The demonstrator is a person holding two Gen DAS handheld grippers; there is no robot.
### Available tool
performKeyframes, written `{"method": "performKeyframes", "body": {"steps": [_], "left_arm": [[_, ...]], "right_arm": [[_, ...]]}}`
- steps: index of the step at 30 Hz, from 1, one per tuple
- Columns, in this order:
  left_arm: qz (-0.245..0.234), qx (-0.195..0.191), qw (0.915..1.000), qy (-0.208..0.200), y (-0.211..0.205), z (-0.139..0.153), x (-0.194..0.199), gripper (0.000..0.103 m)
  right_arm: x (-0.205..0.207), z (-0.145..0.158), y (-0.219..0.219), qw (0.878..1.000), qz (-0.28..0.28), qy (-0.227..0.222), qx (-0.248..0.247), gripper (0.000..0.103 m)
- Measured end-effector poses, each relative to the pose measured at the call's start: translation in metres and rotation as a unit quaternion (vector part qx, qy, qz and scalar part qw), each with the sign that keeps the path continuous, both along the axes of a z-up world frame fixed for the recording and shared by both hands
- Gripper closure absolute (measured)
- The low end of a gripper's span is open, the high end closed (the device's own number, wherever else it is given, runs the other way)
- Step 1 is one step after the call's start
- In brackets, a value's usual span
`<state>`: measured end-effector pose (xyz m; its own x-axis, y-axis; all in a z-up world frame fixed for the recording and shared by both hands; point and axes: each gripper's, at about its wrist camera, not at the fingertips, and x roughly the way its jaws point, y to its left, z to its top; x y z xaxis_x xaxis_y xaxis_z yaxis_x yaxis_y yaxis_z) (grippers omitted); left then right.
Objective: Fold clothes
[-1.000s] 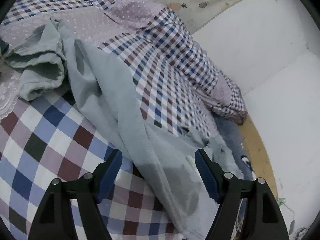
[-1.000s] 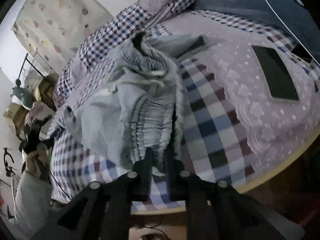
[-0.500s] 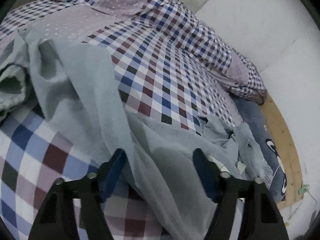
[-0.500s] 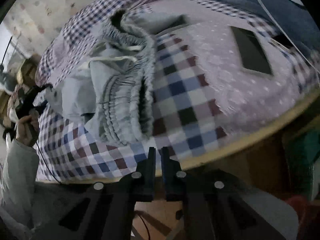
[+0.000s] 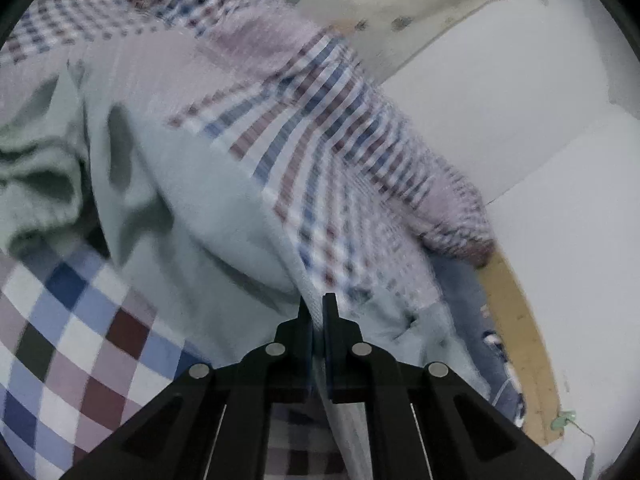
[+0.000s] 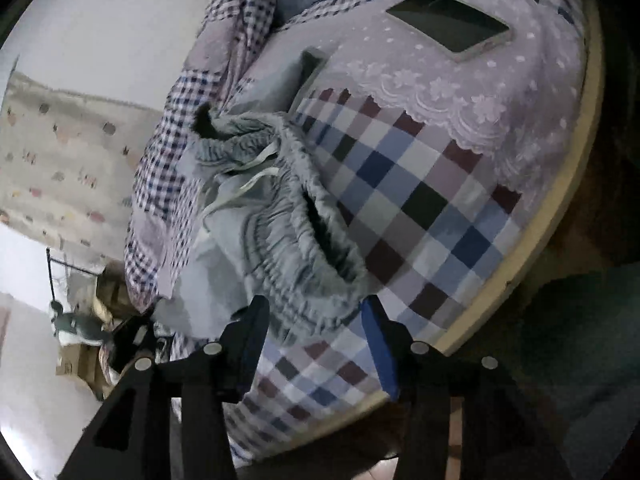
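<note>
Pale grey-green trousers (image 5: 192,200) lie spread over the checked bedspread (image 5: 80,320). My left gripper (image 5: 318,306) is shut on a fold of one trouser leg, and the cloth runs back between its fingers. The left wrist view is motion-blurred. In the right wrist view the gathered elastic waistband (image 6: 296,240) with its white drawstring (image 6: 240,184) sits bunched near the bed's front edge. My right gripper (image 6: 316,328) is open, its blue-padded fingers on either side of the waistband's lower end without pinching it.
A dark phone (image 6: 452,26) lies on the lace-trimmed lilac part of the cover. The wooden bed rim (image 6: 552,216) curves along the right. A bunched checked quilt (image 5: 320,100) and a blue pillow (image 5: 460,288) lie against the white wall (image 5: 540,120).
My left gripper went from open to shut on the trouser leg. My right gripper, shut before, pulled back off the waistband, then opened and now straddles it.
</note>
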<state>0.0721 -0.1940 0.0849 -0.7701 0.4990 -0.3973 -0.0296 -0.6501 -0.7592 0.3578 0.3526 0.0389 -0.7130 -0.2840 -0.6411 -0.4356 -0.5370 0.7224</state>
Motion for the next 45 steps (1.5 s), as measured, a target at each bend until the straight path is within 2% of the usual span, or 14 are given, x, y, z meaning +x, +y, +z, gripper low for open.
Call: {"method": "performKeyframes", "body": {"steps": [8, 11, 14, 18, 23, 26, 30, 32, 35, 36, 38, 39, 41, 45], "left_arm": [[-0.024, 0.108, 0.9879, 0.109, -0.040, 0.019, 0.034, 0.100], [-0.033, 0.117, 0.9861, 0.113, -0.049, 0.021, 0.047, 0.100], [-0.037, 0.117, 0.9869, 0.105, -0.056, 0.016, 0.058, 0.100], [-0.053, 0.113, 0.9879, 0.092, -0.050, 0.010, 0.077, 0.100], [-0.078, 0.108, 0.9882, 0.075, -0.040, 0.003, 0.105, 0.100], [-0.134, 0.090, 0.9851, 0.057, -0.010, -0.001, 0.139, 0.100], [-0.229, 0.002, 0.9732, -0.024, 0.046, -0.025, 0.178, 0.100], [-0.250, -0.041, 0.9656, -0.058, 0.063, -0.037, 0.189, 0.099], [-0.241, -0.062, 0.9662, -0.068, 0.061, -0.038, 0.195, 0.098], [-0.227, -0.068, 0.9692, -0.068, 0.057, -0.035, 0.194, 0.092], [-0.189, -0.081, 0.9766, -0.065, 0.047, -0.026, 0.192, 0.066], [-0.170, -0.085, 0.9798, -0.061, 0.043, -0.022, 0.191, 0.042], [-0.143, -0.110, 0.9825, -0.045, 0.042, -0.009, 0.186, 0.025], [-0.128, -0.196, 0.9720, -0.024, 0.064, 0.018, 0.169, 0.025]], "right_arm": [[-0.029, -0.013, -0.017, 1.000, -0.014, -0.007, -0.004, 0.050], [-0.038, -0.015, -0.020, 1.000, -0.009, -0.009, 0.002, 0.055], [-0.041, -0.006, -0.022, 1.000, 0.011, 0.007, 0.016, 0.087], [-0.039, 0.024, -0.019, 0.997, 0.033, 0.039, 0.056, 0.090], [-0.023, 0.078, 0.026, 0.992, -0.005, 0.090, 0.090, 0.091], [-0.014, 0.107, 0.065, 0.987, -0.041, 0.113, 0.105, 0.091], [0.001, 0.135, 0.120, 0.977, -0.108, 0.128, 0.129, 0.091], [0.013, 0.133, 0.145, 0.974, -0.140, 0.123, 0.132, 0.091], [0.020, 0.107, 0.159, 0.976, -0.158, 0.110, 0.105, 0.091], [0.020, 0.097, 0.161, 0.977, -0.160, 0.108, 0.092, 0.090], [0.020, 0.076, 0.159, 0.979, -0.158, 0.110, 0.068, 0.090], [0.020, 0.068, 0.156, 0.980, -0.157, 0.109, 0.063, 0.090], [0.020, 0.057, 0.153, 0.981, -0.150, 0.105, 0.063, 0.090], [0.021, 0.048, 0.153, 0.982, -0.136, 0.113, 0.066, 0.089]]}}
